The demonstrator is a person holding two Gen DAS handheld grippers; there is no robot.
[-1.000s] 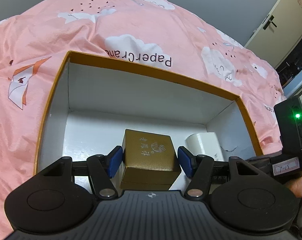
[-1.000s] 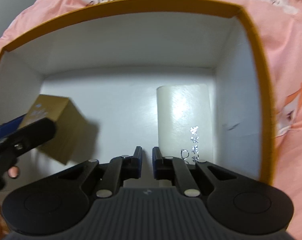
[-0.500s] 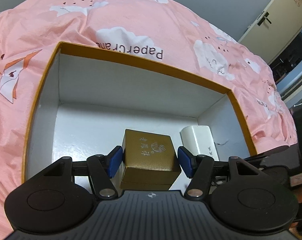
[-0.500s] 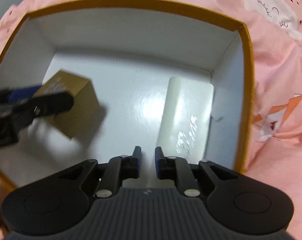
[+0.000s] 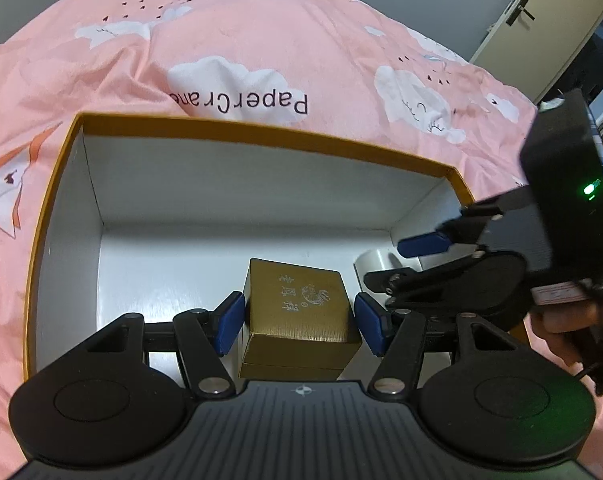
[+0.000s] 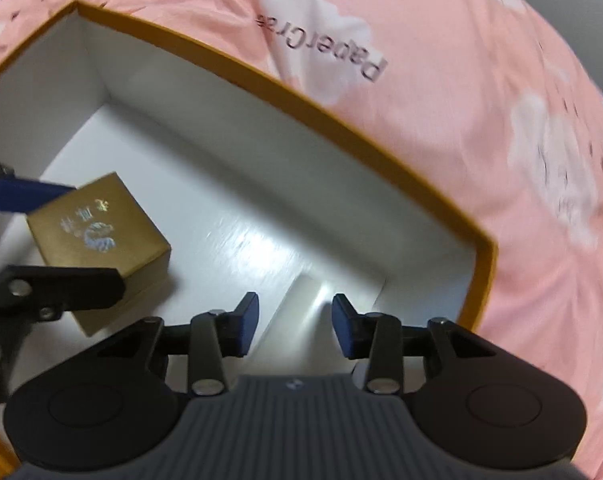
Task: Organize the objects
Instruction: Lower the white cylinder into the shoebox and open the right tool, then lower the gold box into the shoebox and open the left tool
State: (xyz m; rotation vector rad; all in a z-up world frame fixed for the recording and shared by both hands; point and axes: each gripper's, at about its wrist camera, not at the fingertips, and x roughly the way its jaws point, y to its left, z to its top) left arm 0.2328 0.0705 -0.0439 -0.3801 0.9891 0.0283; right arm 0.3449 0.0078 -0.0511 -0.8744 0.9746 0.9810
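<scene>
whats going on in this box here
A person is sorting items into a gold-rimmed white box on a pink bedspread. The left gripper has its jaws around a small gold box on the box floor. The right gripper, jaws just opening, hovers over a white cylinder lying near the corner, with nothing gripped.
</scene>
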